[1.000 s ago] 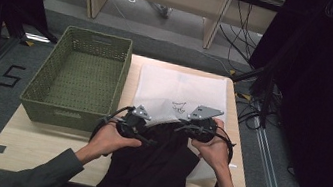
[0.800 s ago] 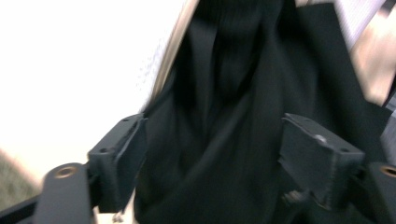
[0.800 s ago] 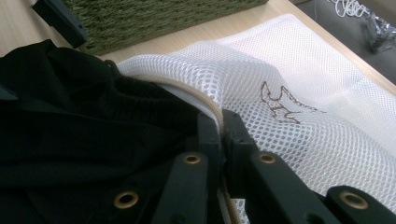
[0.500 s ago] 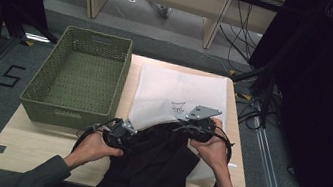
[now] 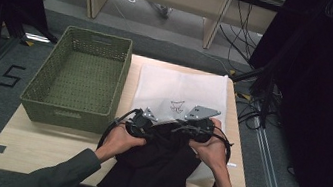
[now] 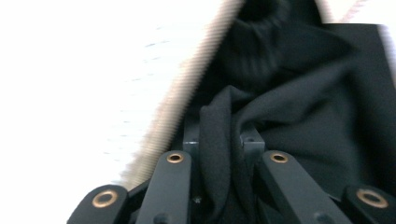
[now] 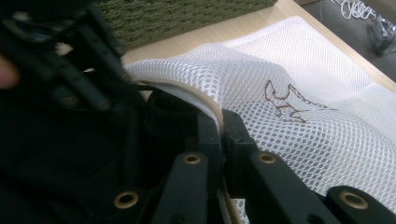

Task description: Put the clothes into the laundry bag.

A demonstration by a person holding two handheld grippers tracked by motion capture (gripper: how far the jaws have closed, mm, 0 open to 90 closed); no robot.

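Note:
A white mesh bag (image 5: 180, 88) with a brown embroidered mark lies flat on the wooden table (image 5: 44, 147). A black garment (image 5: 158, 165) trails from the bag's near opening toward the person. At the left of that opening, my left gripper (image 5: 142, 120) is shut on a fold of the black garment (image 6: 289, 107), with the bag's pale rim beside it. My right gripper (image 5: 191, 122) sits at the right of the opening. In the right gripper view it (image 7: 219, 123) is shut on the mesh bag's (image 7: 303, 93) rim, lifting it, with the left gripper (image 7: 70, 60) close by.
An olive woven basket (image 5: 81, 75) stands on the table left of the bag, and its wall (image 7: 177, 14) shows in the right gripper view. Bare wood runs along the table's front left. Cables lie on the floor at the right.
My left gripper drew back toward the person with the garment, then moved forward and right to the bag's opening. The right gripper has held the rim in place.

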